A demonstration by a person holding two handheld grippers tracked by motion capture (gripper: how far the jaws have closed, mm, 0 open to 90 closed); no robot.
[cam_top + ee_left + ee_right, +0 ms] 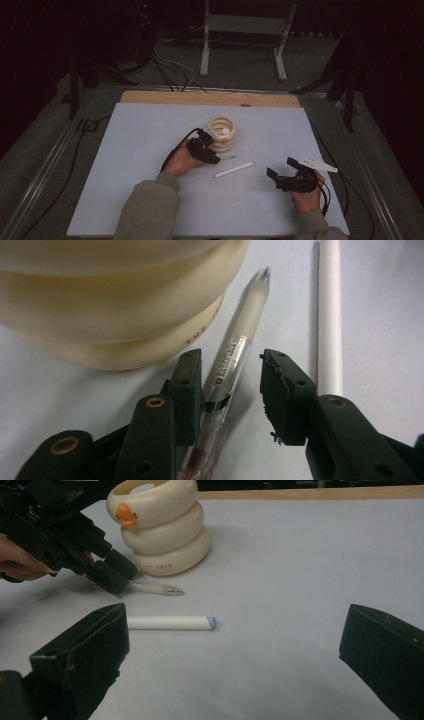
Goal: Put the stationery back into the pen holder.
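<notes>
Desk [150,200] has a pale sheet over it, with a strip of bare wood along the far edge, and the room around is pretty dark: grey floor, cables and a white frame [245,30] at 12 o'clock. From the high view the cream holder [222,132] sits about mid-desk, with the left tool [212,155] right at its 7 o'clock and a white stick [234,169] at its 5 o'clock. The right tool [280,172] hangs off toward 4 o'clock, well apart from everything, jaws wide open and holding nothing. The left gripper view gets you what the high one can't: a clear pen [235,352] lies between that tool's jaws, up against the one jaw with a gap to the other, so part open and not clamped. Its tip points away, just beside the holder's base. The right gripper view adds the holder's orange duck bill [126,514] and the stick's blunt bluish end.
</notes>
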